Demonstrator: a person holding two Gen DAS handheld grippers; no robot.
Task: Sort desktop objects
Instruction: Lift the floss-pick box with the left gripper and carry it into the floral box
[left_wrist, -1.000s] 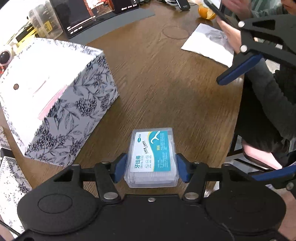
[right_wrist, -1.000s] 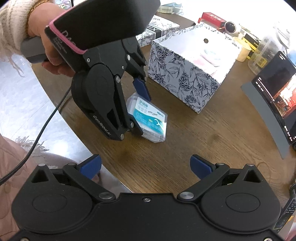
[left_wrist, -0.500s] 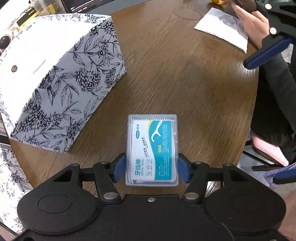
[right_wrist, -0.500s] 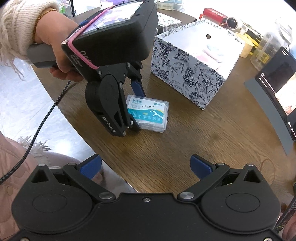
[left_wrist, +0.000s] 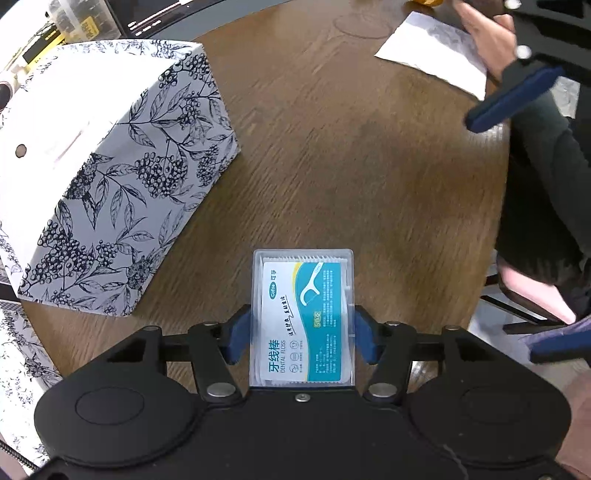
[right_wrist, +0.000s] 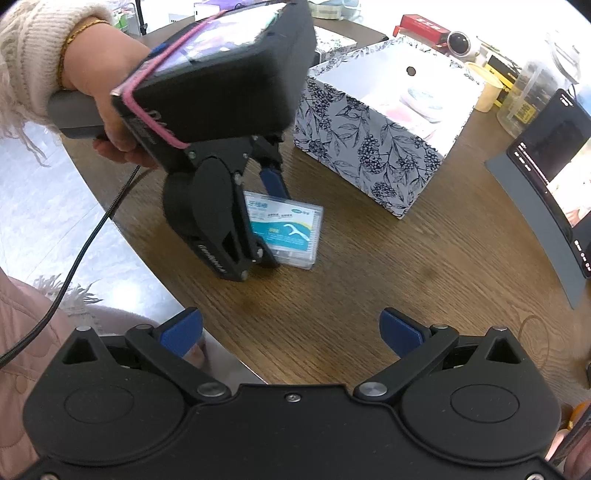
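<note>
Left hand-held gripper (left_wrist: 302, 334) clamps floss box (left_wrist: 303, 317) near table edge (right_wrist: 147, 266).

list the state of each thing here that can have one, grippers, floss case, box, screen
left gripper: shut on the dental floss case
right gripper: open, holds nothing
dental floss case: lid shut, gripped by its long sides; whether it is lifted off the table cannot be told
floral box: open at the top, items inside
screen: lit
</note>
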